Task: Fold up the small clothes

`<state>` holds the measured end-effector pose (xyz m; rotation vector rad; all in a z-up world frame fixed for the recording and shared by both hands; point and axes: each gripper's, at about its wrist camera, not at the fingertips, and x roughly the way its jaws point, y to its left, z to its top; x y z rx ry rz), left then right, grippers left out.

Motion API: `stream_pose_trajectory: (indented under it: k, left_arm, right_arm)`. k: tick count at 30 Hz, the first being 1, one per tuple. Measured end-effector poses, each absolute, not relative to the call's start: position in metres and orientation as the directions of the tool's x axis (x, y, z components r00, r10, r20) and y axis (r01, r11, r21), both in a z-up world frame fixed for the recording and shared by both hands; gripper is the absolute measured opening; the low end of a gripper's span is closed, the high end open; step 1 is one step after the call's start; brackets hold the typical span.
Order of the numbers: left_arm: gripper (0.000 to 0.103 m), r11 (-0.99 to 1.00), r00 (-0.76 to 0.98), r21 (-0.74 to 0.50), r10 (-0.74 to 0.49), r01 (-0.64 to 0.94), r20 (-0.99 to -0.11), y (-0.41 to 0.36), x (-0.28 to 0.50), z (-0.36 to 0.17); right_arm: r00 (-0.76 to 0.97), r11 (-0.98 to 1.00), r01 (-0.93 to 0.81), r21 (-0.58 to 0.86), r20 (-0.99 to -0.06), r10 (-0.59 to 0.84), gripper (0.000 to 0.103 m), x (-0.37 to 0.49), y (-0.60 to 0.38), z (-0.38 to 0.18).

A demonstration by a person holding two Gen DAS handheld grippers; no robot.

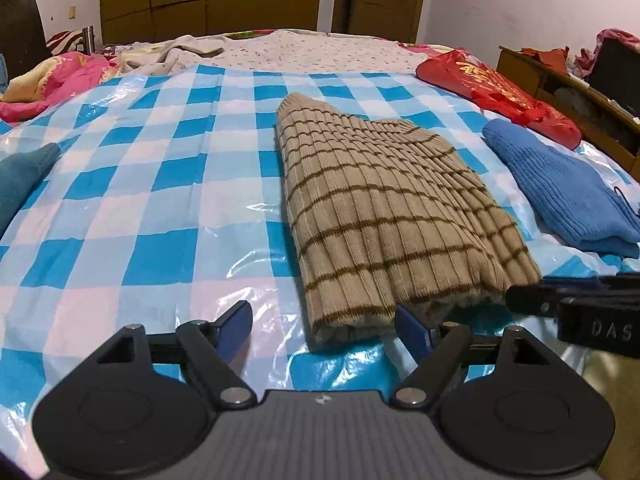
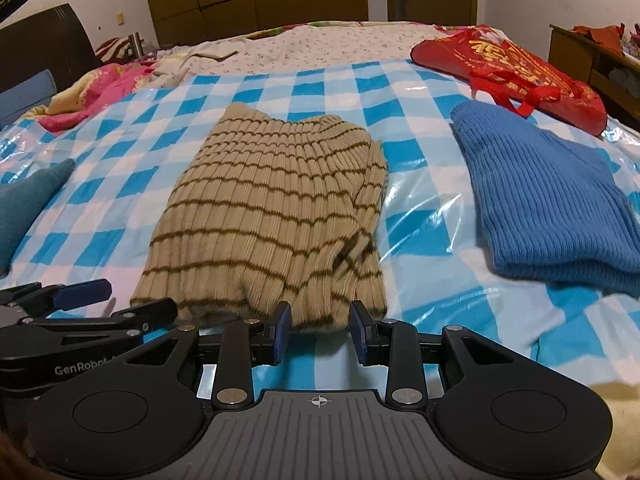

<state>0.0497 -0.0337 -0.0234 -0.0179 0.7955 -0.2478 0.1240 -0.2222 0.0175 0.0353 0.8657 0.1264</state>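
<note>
A folded beige sweater with brown stripes (image 1: 384,216) (image 2: 272,216) lies on the blue-and-white checked plastic sheet (image 1: 140,184) (image 2: 420,240) that covers the bed. My left gripper (image 1: 324,330) stands wide open at the sweater's near left corner; its right pad is beside the hem and the pads do not press the knit. My right gripper (image 2: 320,332) is open just short of the near hem, with only sheet between its pads. Each view shows the other gripper's black frame at its edge.
A folded blue knit sweater (image 1: 560,192) (image 2: 540,208) lies to the right, with a red bag (image 1: 496,92) (image 2: 508,64) behind it. A teal garment (image 1: 24,176) (image 2: 28,200) sits at the left edge. A pink quilt (image 1: 60,76) is far left and a wooden cabinet (image 1: 560,80) far right.
</note>
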Motion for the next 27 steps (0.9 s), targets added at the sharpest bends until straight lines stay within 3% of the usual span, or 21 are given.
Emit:
stream_pose_trajectory:
  k: [14,27]
  left_arm:
    - [0.103,0.981,0.688,-0.04,-0.161,0.188,-0.708,-0.039,0.04,-0.024]
    - [0.103,0.982,0.668,-0.054,-0.162,0.179,-0.726,-0.037,0.042,-0.029]
  right_arm:
    - [0.627,0.993,-0.084,0.084,-0.77,0.118,0.035,0.114,-0.219,0.002]
    - [0.628,0.993,-0.084,0.087,-0.769,0.12,0.035,0.113,-0.217,-0.002]
